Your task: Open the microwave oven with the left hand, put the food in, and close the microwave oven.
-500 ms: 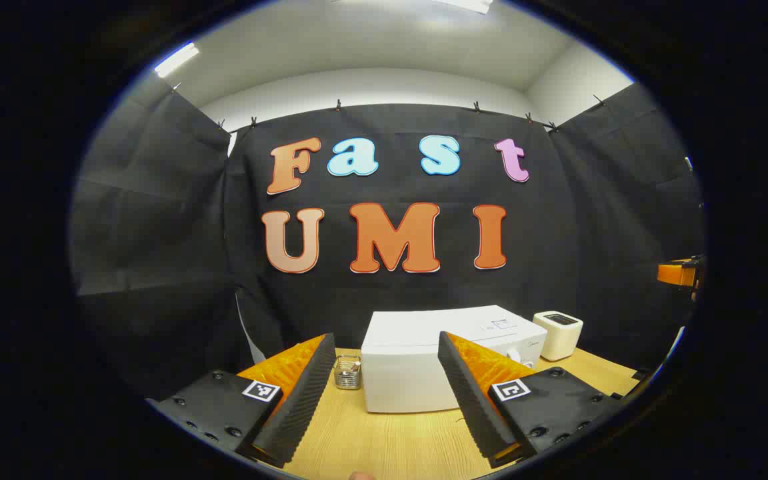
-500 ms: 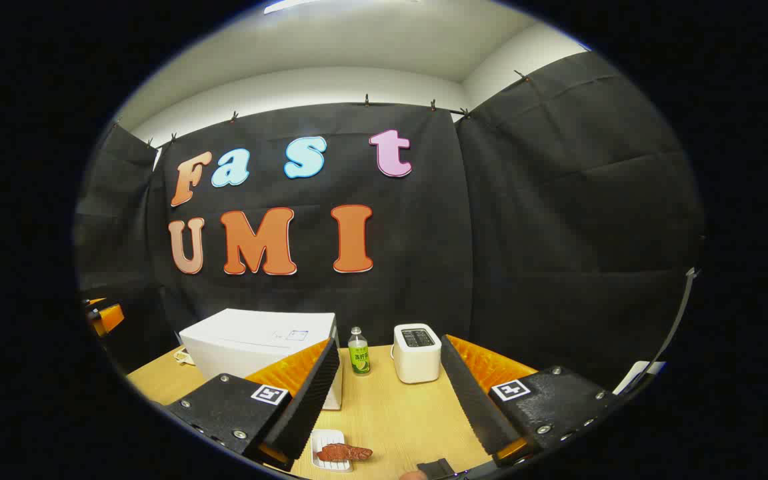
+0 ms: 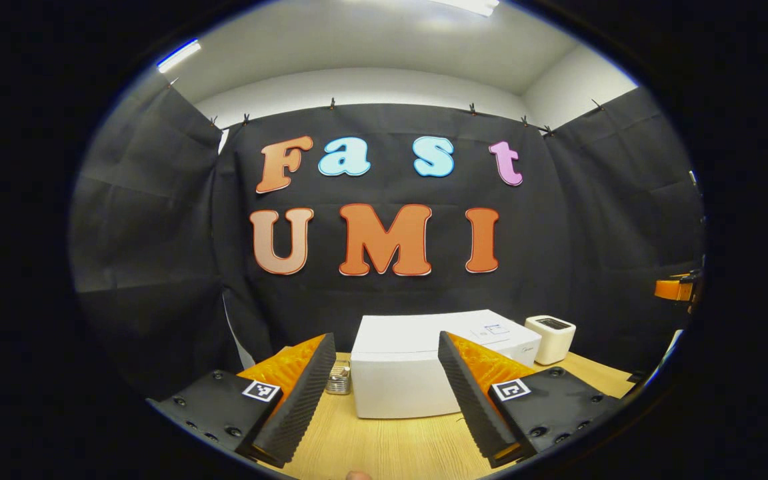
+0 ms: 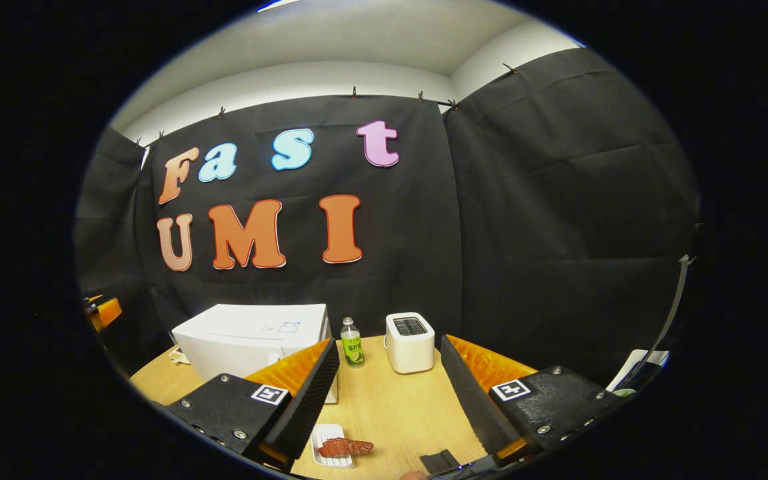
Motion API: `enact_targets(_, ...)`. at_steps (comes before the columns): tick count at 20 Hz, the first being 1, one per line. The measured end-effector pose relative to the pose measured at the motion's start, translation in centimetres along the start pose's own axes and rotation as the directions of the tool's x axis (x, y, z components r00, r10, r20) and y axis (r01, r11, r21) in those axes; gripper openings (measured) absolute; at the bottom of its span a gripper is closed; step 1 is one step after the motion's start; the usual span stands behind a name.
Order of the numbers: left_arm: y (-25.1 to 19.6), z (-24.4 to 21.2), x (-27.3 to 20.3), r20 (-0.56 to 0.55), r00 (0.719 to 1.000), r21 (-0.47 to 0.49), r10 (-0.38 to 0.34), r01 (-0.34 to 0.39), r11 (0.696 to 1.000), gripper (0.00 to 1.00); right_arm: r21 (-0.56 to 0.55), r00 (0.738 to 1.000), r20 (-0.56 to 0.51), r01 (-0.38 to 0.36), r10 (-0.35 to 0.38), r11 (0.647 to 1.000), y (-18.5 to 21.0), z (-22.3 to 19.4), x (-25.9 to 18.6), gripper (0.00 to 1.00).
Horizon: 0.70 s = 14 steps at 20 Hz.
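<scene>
A recording booth: black cloth walls (image 4: 557, 200) clipped up around a wooden table (image 4: 391, 407).

Bright ceiling light, sharp, fisheye-warped edges

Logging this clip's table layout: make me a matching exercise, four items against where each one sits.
Items:
1. microwave oven
2. green bottle
3. toaster
4. food on its small plate

Places:
A. table's near edge, by the right claw
B. between microwave oven and toaster
C. farthest left in the right gripper view
D. right of the bottle

Pairs: 1-C, 2-B, 3-D, 4-A
</scene>
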State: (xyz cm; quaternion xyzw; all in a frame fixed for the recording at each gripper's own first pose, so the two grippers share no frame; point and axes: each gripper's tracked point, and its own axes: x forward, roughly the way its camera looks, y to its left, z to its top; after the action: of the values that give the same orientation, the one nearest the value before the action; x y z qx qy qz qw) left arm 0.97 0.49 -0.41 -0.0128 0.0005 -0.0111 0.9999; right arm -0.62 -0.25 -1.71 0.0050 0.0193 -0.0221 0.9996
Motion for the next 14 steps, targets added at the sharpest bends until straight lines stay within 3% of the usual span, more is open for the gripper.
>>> enact_targets(4, 1.6, -0.2, -1.1, 0.014, 0.999, 0.016, 0.045, -0.045, 0.999, 0.98, -0.015, 0.999, 0.005, -0.035, 0.035, 0.999, 1.3, 0.1, 0.2, 0.95)
enact_targets(14, -0.2, -1.8, 2.9, -0.003, 0.999, 0.029, 0.032, -0.032, 0.999, 0.97, 0.023, 0.998, 0.009, -0.069, 0.069, 0.997, 2.9, -0.6, 4.9, 0.95)
